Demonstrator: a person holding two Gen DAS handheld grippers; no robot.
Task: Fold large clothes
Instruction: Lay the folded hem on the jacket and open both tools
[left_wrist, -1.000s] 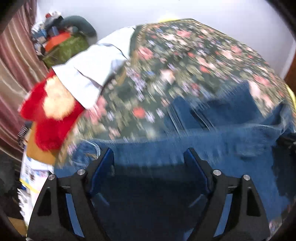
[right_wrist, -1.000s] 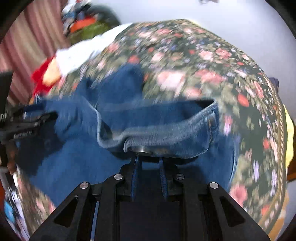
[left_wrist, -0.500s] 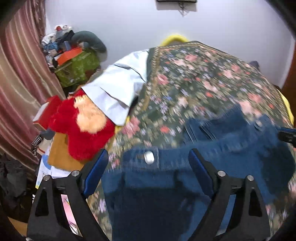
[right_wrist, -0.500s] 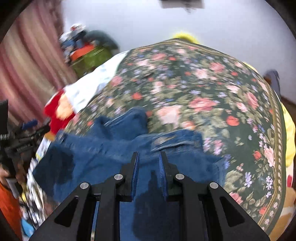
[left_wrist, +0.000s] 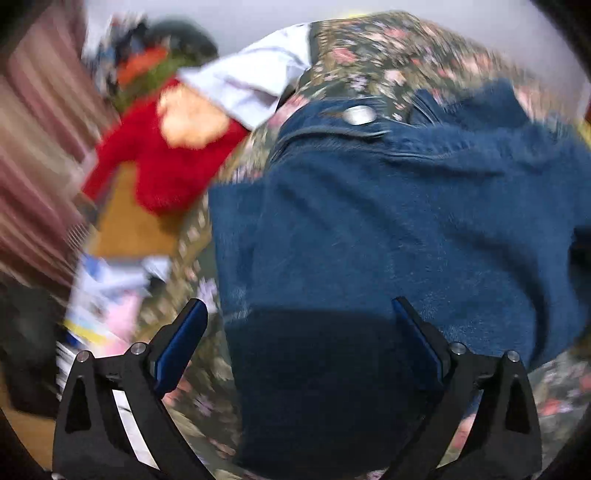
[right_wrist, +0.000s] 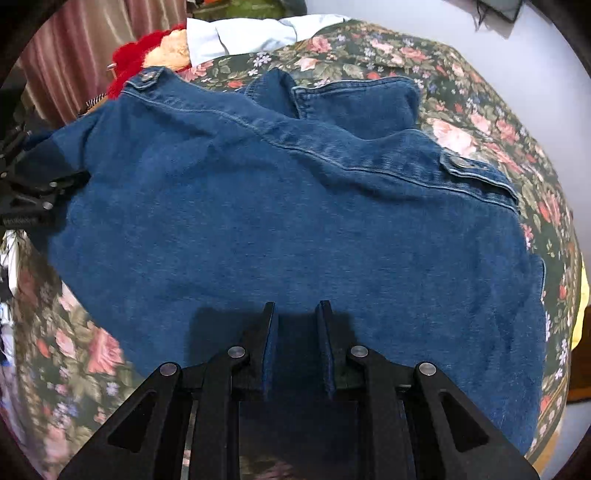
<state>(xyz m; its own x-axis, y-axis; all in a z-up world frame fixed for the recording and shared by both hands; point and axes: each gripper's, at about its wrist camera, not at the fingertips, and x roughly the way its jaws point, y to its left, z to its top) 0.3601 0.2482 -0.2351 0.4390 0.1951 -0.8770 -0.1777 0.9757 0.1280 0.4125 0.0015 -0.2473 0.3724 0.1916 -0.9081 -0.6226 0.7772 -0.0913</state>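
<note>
In the left wrist view the left gripper (left_wrist: 295, 332) is hanging over the near hem of the denim jacket (left_wrist: 388, 229), its jaws having just been opening and now spread wide with nothing pressed between them, so on the slippery floral bedspread (left_wrist: 369, 48) that loose hem is probably at risk of creeping out of line. In the right wrist view the right gripper (right_wrist: 297, 332) is standing narrow with a strip of denim lying between its jaws, apparently pinched, and the jacket is lying spread across the bed, so pulling with only this one side held is likely to skew the cloth.

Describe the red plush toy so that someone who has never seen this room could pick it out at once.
Start at the bed with the dark floral cover, where a denim jacket lies spread out. Off the jacket's far left corner, a folded pale blue shirt sits at the bed's edge. The red plush toy lies just left of that shirt: it is the only fuzzy bright red thing, with a cream patch.
</note>
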